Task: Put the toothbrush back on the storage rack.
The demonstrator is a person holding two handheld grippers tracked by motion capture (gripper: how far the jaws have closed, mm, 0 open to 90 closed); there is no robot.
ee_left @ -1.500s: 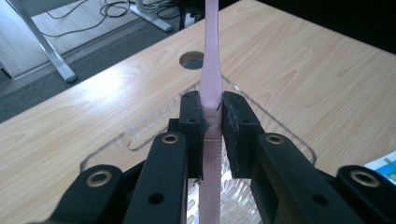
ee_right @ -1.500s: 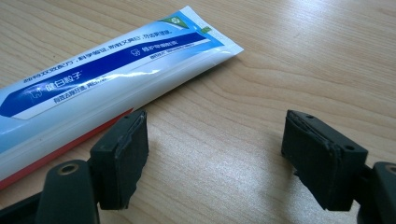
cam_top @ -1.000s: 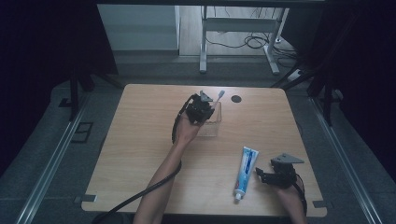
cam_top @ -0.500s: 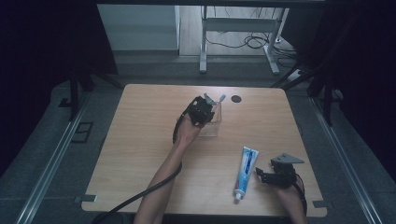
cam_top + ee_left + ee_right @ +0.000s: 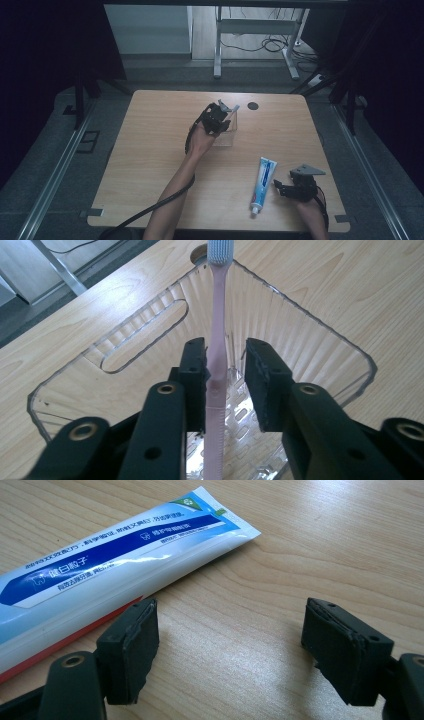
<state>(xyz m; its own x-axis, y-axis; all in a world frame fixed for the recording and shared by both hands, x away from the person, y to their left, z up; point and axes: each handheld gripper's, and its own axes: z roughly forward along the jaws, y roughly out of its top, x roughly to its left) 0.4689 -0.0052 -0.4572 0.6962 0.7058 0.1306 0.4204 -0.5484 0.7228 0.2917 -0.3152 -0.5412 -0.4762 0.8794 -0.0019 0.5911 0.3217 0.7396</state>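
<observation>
My left gripper [image 5: 216,119] reaches into a clear ribbed plastic container [image 5: 305,315] at the middle back of the table [image 5: 150,165]. A pink toothbrush [image 5: 216,340] stands upright between its jaws, with the bristle head [image 5: 233,107] above the container's rim [image 5: 227,136]. The jaws have just been opening. The handle still leans on the left pad, and a gap shows at the right pad. My right gripper [image 5: 282,189] rests open near the front right edge. A blue and white toothpaste tube [image 5: 115,575] lies flat just to its left, outside the jaws [image 5: 262,182].
A dark round hole [image 5: 253,105] sits in the tabletop behind the container. Beyond the far edge stand a desk's metal legs [image 5: 217,50] with cables on the floor. Black cables trail from both grippers toward the near edge.
The toothbrush's head sits slightly lower over the container than before. Neither hand has moved.
</observation>
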